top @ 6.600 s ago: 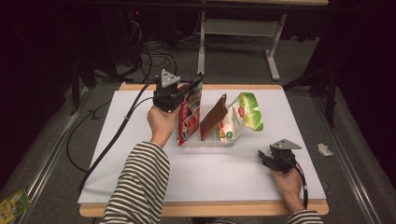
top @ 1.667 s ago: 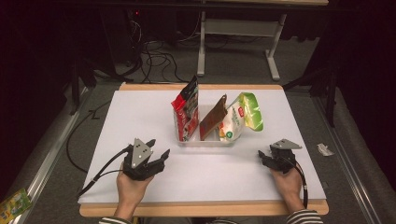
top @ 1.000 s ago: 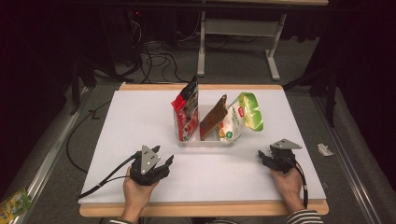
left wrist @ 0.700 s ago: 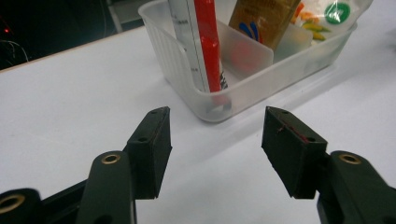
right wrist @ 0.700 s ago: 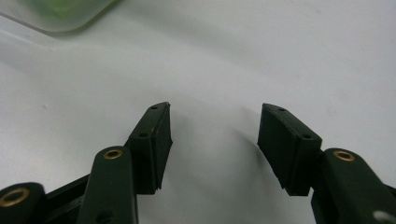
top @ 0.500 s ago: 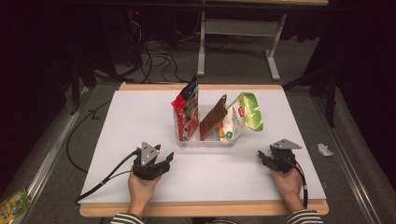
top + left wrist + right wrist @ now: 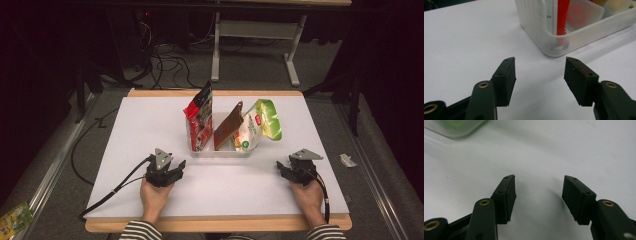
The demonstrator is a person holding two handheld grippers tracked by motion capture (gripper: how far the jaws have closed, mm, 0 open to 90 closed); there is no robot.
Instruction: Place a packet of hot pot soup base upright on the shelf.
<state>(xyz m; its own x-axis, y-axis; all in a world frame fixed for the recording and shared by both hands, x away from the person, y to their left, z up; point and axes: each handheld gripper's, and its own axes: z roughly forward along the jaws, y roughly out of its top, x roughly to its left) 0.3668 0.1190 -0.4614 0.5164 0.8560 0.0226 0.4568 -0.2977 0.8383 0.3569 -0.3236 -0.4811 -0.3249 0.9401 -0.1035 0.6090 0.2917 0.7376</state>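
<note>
A clear plastic bin (image 7: 218, 150) stands mid-table holding three upright packets: a red one (image 7: 199, 117), a brown one (image 7: 228, 126) and a green-and-white one (image 7: 257, 125). My left gripper (image 7: 178, 165) rests on the table in front of the bin's left end, open and empty. In the left gripper view (image 7: 539, 66) the bin's corner (image 7: 554, 43) and the red packet (image 7: 562, 15) lie just ahead. My right gripper (image 7: 280, 167) rests at the front right, open and empty, with bare table between its jaws (image 7: 538, 184).
The white table top (image 7: 150, 125) has a wooden front edge (image 7: 215, 224). A black cable (image 7: 115, 187) trails from the left gripper off the table's left front. Table legs and cables stand on the dark floor beyond. A green packet (image 7: 12, 219) lies on the floor at left.
The left gripper let go of the red packet in the bin and came back to the front left of the table, settling there. The right gripper has stayed put.
</note>
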